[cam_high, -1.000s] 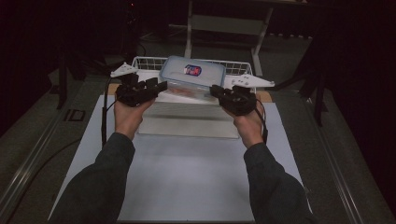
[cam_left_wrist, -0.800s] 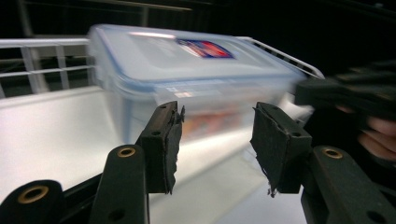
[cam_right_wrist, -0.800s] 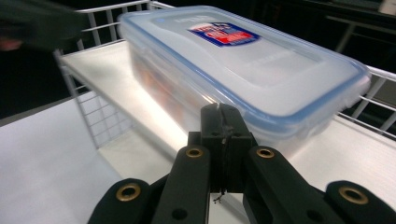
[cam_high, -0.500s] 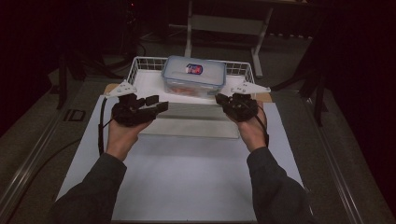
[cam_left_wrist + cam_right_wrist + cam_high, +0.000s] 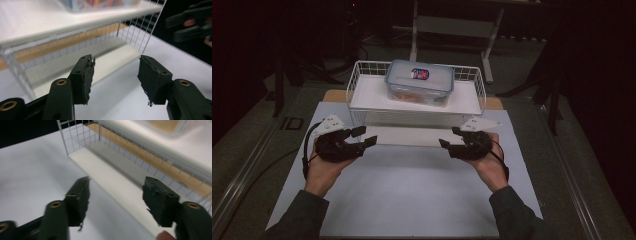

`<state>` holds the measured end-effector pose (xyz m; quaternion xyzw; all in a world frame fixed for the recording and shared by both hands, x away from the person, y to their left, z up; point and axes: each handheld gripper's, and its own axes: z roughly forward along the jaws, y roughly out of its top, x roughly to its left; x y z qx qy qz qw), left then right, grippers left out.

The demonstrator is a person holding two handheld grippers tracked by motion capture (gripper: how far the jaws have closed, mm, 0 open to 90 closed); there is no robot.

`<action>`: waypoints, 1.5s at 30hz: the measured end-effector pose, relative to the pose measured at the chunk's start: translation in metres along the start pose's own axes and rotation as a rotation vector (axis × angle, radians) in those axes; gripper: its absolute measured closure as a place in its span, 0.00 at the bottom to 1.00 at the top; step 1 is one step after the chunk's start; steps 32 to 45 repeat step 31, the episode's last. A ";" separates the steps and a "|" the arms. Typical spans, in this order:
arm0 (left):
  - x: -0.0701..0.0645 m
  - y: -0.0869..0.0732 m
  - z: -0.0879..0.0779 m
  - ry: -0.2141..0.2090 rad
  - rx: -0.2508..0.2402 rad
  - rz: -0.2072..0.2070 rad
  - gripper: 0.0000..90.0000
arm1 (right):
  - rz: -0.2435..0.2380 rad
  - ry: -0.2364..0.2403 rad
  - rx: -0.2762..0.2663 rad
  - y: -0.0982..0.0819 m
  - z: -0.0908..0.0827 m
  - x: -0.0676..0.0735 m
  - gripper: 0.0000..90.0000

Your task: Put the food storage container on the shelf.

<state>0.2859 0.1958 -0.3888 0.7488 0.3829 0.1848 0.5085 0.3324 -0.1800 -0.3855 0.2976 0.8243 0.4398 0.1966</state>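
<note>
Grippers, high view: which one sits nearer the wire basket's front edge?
The right gripper. Its jaws, open, lie closer to the wire basket front than those of the left gripper, also open, held slightly farther back on the white mat.

High cam overhead facing fwd, tool cams low, all share basket [image 5: 362, 114]

White wire basket [image 5: 362, 114], black jaws

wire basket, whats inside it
On the white shelf in the wire basket sits a lidded clear plastic box with a red and blue label. Its contents look reddish, blurred through the walls.
</note>
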 end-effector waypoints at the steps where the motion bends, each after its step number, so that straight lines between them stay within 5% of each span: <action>1: -0.001 -0.006 -0.002 0.006 0.012 0.006 0.49 | 0.002 -0.005 -0.003 -0.005 -0.002 0.002 0.37; 10: -0.002 -0.045 -0.013 0.068 0.031 -0.003 0.43 | 0.086 -0.020 -0.031 -0.056 -0.029 0.009 0.18; 15: -0.005 -0.066 -0.020 0.116 0.026 0.023 0.38 | 0.111 -0.034 -0.034 -0.083 -0.040 0.010 0.16; 23: 0.002 -0.090 -0.032 0.171 0.032 -0.015 0.30 | 0.138 -0.068 -0.069 -0.115 -0.058 0.013 0.16; 30: 0.005 -0.094 -0.046 0.201 -0.002 -0.014 0.29 | 0.110 -0.090 -0.125 -0.120 -0.067 0.013 0.16; 45: 0.006 -0.094 -0.047 0.204 -0.005 -0.017 0.29 | 0.100 -0.094 -0.123 -0.120 -0.066 0.013 0.16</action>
